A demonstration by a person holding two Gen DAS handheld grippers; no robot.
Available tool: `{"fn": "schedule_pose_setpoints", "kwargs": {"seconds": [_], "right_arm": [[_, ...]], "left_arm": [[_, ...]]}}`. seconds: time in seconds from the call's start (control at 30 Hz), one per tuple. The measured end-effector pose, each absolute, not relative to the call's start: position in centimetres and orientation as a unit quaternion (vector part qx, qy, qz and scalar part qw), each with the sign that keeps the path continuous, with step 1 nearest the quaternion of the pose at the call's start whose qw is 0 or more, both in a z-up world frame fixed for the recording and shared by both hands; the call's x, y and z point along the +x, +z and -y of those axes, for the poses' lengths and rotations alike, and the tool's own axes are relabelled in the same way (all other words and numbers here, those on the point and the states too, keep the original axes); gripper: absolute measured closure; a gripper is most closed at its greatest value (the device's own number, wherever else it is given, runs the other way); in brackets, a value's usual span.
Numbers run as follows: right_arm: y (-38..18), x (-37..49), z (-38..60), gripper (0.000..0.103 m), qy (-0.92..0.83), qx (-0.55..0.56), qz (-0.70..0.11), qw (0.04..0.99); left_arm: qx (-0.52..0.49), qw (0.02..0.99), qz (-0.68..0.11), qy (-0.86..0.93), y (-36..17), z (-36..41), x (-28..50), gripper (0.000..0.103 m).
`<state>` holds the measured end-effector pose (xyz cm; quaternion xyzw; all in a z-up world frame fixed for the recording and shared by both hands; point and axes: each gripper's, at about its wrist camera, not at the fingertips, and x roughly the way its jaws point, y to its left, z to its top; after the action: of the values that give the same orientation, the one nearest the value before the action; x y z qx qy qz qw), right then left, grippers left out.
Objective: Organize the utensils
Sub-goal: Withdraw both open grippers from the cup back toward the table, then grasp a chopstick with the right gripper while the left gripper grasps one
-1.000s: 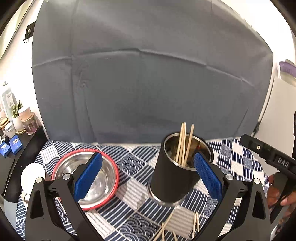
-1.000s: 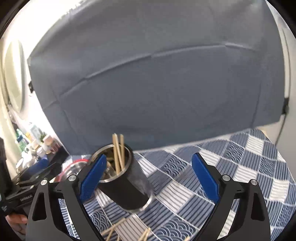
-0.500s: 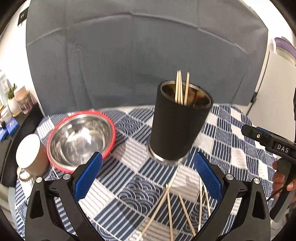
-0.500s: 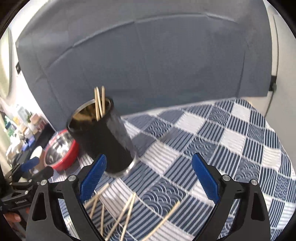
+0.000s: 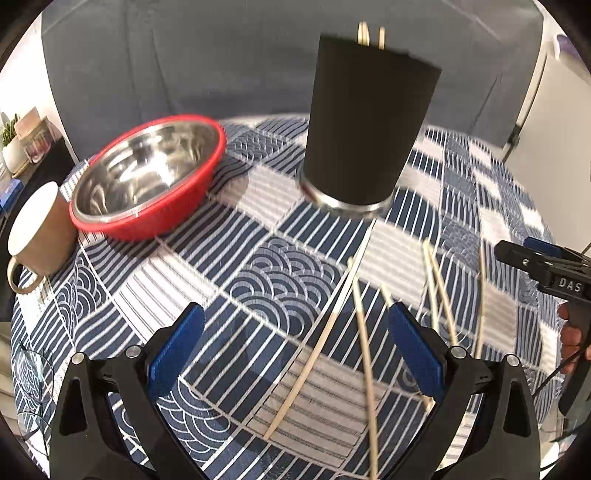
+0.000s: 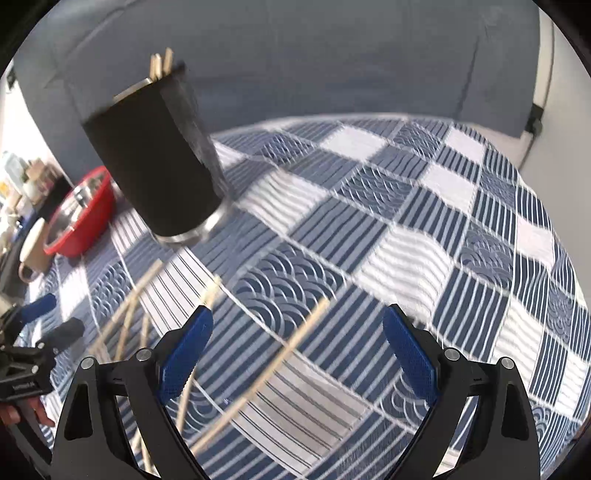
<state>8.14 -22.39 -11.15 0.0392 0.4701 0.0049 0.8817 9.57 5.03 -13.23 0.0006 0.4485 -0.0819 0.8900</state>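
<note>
Both cameras have dropped and tipped down since a second ago: the tall black cylindrical holder with a steel base (image 5: 364,122), which filled the lower middle of each view, now rides high in the frames, and far more patterned cloth shows below it.

Left gripper (image 5: 295,345) is spread wide, nothing between its blue pads, low in the left view above the loose sticks. Right gripper (image 6: 295,347) is likewise wide apart and empty, hovering over one long stick in the right view.

Progress, as I read it: early going. Three thin wooden chopsticks (image 5: 369,33) poke up from the holder's rim at the top of the left frame, so a few are stowed. Several more pale wooden chopsticks (image 5: 364,332) lie scattered on the blue-and-white checked tablecloth (image 5: 258,280), lower centre and right. Those remain to be gathered.

Off to the left sit a steel bowl with a red rim (image 5: 147,181) and a tan mug with a white interior (image 5: 38,236).

Hard to make out: the holder's inside is out of sight from this low angle, motion blur smears the sticks in the right view, and their exact count is unclear where they cross or run off the bottom edge.
</note>
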Motion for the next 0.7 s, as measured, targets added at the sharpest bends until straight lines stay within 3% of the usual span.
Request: {"fn": "schedule_pose_setpoints", "kwargs": {"seconds": [0.5,0.7], "right_arm": [[-15.3,7.8,21.5,0.016,-0.035,0.025,-0.555,0.831],[-15.3,8.0,21.5,0.018,-0.037,0.014,-0.573,0.819]], "left_arm": [[0.068,0.858,-0.507,-0.048,-17.0,-4.3,11.0,0.005],[0.044,0.855,-0.514,-0.049,-17.3,-4.8,11.3,0.007]]}}
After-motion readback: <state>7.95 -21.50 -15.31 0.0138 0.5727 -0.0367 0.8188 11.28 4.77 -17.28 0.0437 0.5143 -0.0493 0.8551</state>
